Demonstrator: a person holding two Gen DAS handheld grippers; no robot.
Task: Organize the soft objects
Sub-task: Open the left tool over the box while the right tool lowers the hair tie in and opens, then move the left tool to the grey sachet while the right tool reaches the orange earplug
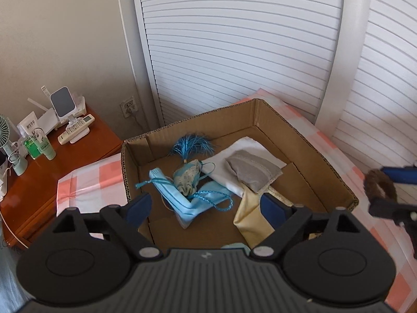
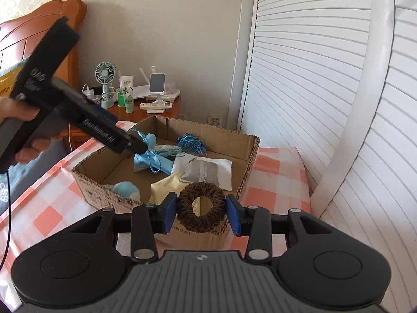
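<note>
Right gripper (image 2: 201, 214), jaws pinching the brown ruffled fabric scrunchie (image 2: 201, 210), should clear the open cardboard box's (image 2: 249, 167) near wall before releasing; left gripper's (image 1: 206, 208) jaws hang spread over it.

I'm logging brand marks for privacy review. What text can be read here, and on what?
"GenRobot.AI": side of the left gripper body, seen from the right wrist.
"DAS": its upper black housing; the line beneath is blurred.
Print on the cardboard box front: unreadable.
Labels on the white tube and green bottle: too small.

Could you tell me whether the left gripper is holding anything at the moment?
No, the left gripper is open and empty above the cardboard box, with nothing between its fingers.
</note>
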